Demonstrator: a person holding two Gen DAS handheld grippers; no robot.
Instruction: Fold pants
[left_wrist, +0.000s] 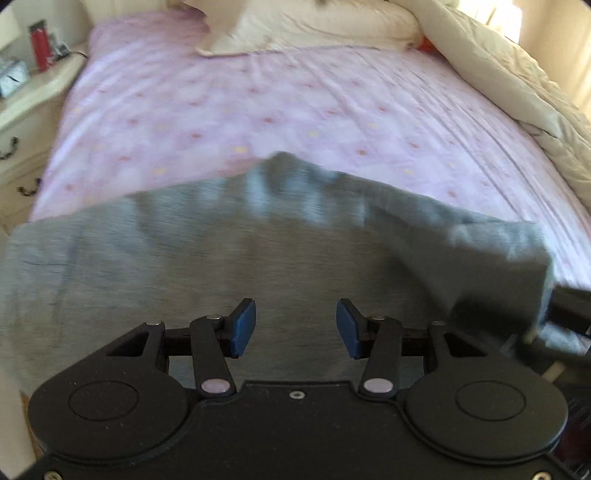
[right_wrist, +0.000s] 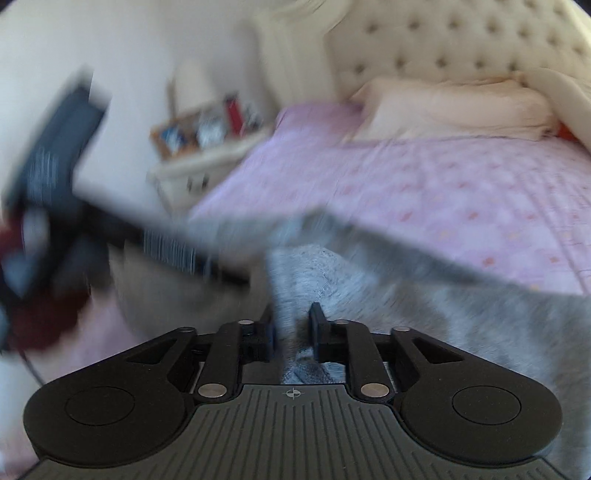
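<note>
1. Left tongs (left_wrist: 295, 328): jaws spread wide, blue pads (left_wrist: 243, 325) bare, nothing between them. They hover low over the grey pants (left_wrist: 184, 266), which lie spread on the near part of the bed's pink patterned sheet (left_wrist: 258, 110).
2. Right tongs (right_wrist: 291, 328): jaws nearly together with a bunch of grey pants fabric (right_wrist: 295, 280) pinched between them. I judge they grip a corner or edge; whether it is waistband or hem I cannot tell through the blur.
3. Left wrist view shows the right-hand corner of the pants (left_wrist: 509, 254) lifted off the sheet, with the dark body of the other tool at the frame edge (left_wrist: 569, 306). Both views are smeared by motion.
4. Step in hand, my reading: a fold is being carried across with the right side while the left is free.
5. To do it well: drop the left tongs onto the matching edge and close on it before the carry goes further, so both corners travel level. Keep the cloth taut between the two grips, lay edge onto edge, then release low to avoid wrinkles.
6. Risk: one-sided pull will skew the fold and drag the pants toward the bed's near edge.
7. Writing: none legible. The red bottle (left_wrist: 40, 46) on the nightstand (left_wrist: 33, 96) and items beside it are too blurred to read; a crosshair mark (right_wrist: 293, 393) sits on the right tool's body.
</note>
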